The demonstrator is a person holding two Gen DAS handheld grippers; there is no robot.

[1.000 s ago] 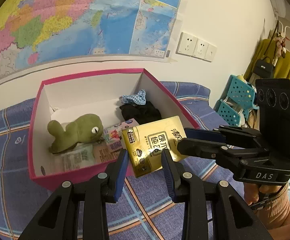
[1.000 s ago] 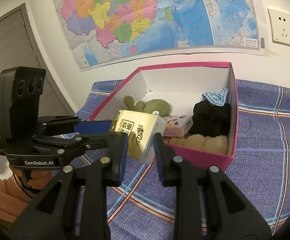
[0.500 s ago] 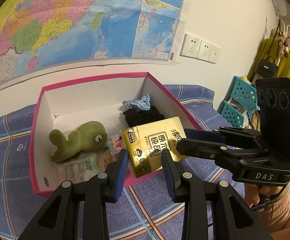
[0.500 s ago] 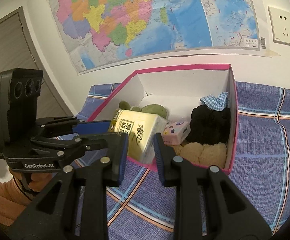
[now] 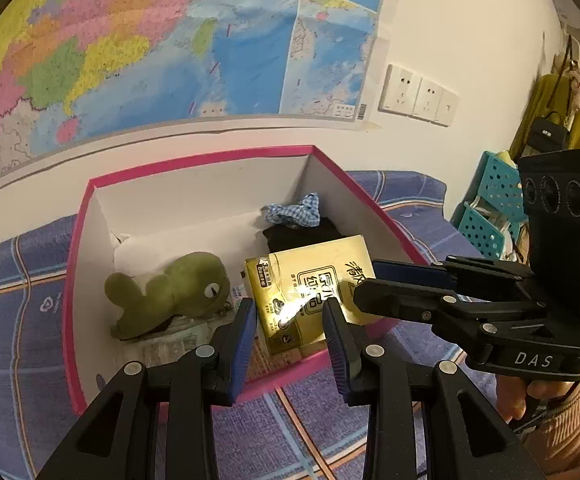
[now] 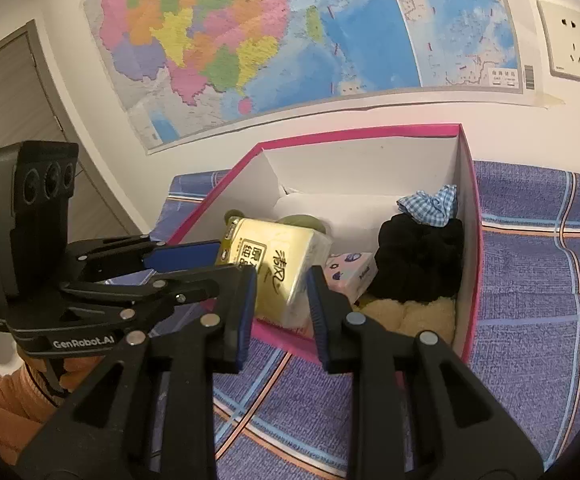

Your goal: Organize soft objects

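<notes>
A yellow tissue pack (image 5: 310,292) (image 6: 277,268) hangs tilted over the front rim of the pink box (image 5: 193,162) (image 6: 354,134). My left gripper (image 5: 290,312) is shut on its near end; in the right wrist view the left gripper (image 6: 225,264) reaches in from the left. My right gripper (image 6: 281,284) is shut on the other end, and the right gripper (image 5: 364,282) enters the left wrist view from the right. Inside the box lie a green plush (image 5: 169,292), a black cloth (image 6: 418,256), a blue checked cloth (image 6: 430,204), a tan plush (image 6: 410,312) and a pink tissue packet (image 6: 350,272).
The box stands on a blue striped cover (image 6: 530,320) against a wall with a map (image 5: 169,40) and sockets (image 5: 418,94). Teal baskets (image 5: 486,216) and hanging clothes (image 5: 558,112) are at the right. A door (image 6: 5,100) is at the left.
Both grippers have carried the tissue pack a little farther in over the box's front rim. Their grip on it is unchanged.
</notes>
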